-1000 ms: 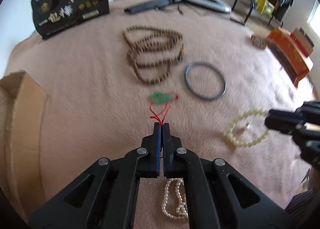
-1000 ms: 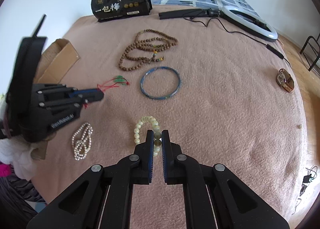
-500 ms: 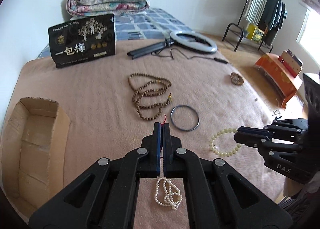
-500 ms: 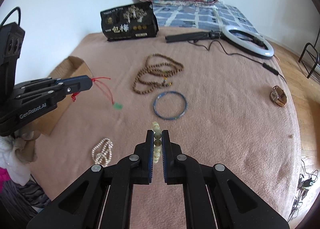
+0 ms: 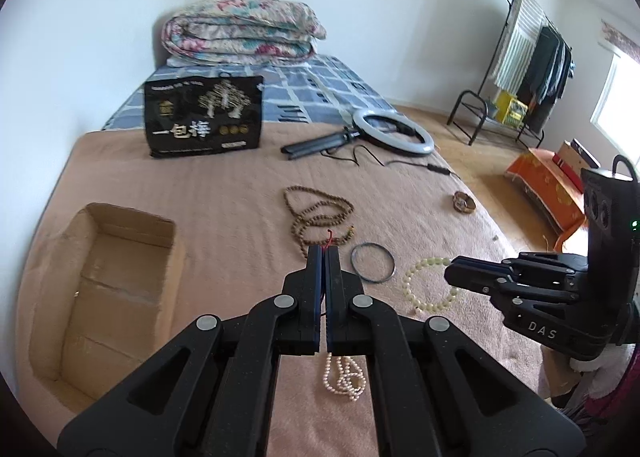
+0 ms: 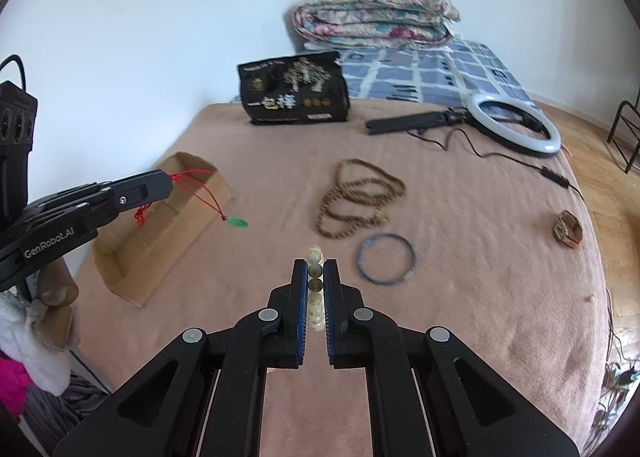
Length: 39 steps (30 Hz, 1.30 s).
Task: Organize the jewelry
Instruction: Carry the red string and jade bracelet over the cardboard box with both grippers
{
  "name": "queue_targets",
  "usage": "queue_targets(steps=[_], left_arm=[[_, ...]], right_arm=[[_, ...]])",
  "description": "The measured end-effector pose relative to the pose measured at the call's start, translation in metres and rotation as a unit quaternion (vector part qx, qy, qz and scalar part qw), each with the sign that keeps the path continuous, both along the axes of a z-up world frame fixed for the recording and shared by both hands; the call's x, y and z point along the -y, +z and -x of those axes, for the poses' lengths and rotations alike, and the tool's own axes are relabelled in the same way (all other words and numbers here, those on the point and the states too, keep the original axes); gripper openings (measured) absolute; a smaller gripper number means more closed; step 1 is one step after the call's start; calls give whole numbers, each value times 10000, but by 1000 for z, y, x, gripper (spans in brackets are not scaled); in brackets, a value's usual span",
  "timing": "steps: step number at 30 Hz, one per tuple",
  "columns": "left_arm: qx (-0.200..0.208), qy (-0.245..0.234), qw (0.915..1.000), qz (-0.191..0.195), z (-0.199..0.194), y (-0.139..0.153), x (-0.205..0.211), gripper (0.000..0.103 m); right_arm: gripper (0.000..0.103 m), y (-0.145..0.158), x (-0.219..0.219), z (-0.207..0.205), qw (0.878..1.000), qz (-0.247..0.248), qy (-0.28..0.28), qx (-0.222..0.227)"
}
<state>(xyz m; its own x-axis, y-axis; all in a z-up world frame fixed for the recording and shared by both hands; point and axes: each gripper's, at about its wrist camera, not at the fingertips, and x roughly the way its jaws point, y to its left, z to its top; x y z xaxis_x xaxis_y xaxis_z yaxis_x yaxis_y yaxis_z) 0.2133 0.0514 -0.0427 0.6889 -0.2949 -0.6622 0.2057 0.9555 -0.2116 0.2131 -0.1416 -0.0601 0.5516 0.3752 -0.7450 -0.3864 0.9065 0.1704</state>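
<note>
My left gripper is shut on the red cord of a green pendant, which hangs in the air beside the open cardboard box. My right gripper is shut on a pale bead bracelet and holds it lifted above the pink blanket; the bracelet shows as a hanging loop in the left wrist view. On the blanket lie a brown bead necklace, a blue bangle and a white pearl strand.
A black printed bag stands at the back. A ring light with its stand and cable lies at the back right. A small brown trinket sits near the right edge. A folded quilt lies behind.
Both grippers have risen from the blanket. The left one lifted the green pendant by its cord towards the box. The right one lifted the pale bracelet off the blanket.
</note>
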Motion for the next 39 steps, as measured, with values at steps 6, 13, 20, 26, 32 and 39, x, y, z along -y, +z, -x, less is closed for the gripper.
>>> queue_targets(steps=[6,13,20,26,32,39], left_arm=[[130,298,9995,30,18,11,-38,0],[108,734,9972,-8,38,10,-89,0],[23,1274,9918,58,52,3,-146,0],[-175,1571,9874,-12,59,-14,-179,0],[-415,1813,9826,-41,60,-33,-203,0],[-720,1965,9779,-21,56,-54,-217,0]], right_arm=[[6,9,-37,0,9994,-125,291,113],[6,15,-88,1,9971,-227,701,197],[6,11,-136,0,9939,-238,1064,173],[6,5,-175,-5,9914,-210,1286,113],[6,-7,-208,-8,9894,-136,1444,27],[6,-25,-235,-13,9889,-28,1482,-130]])
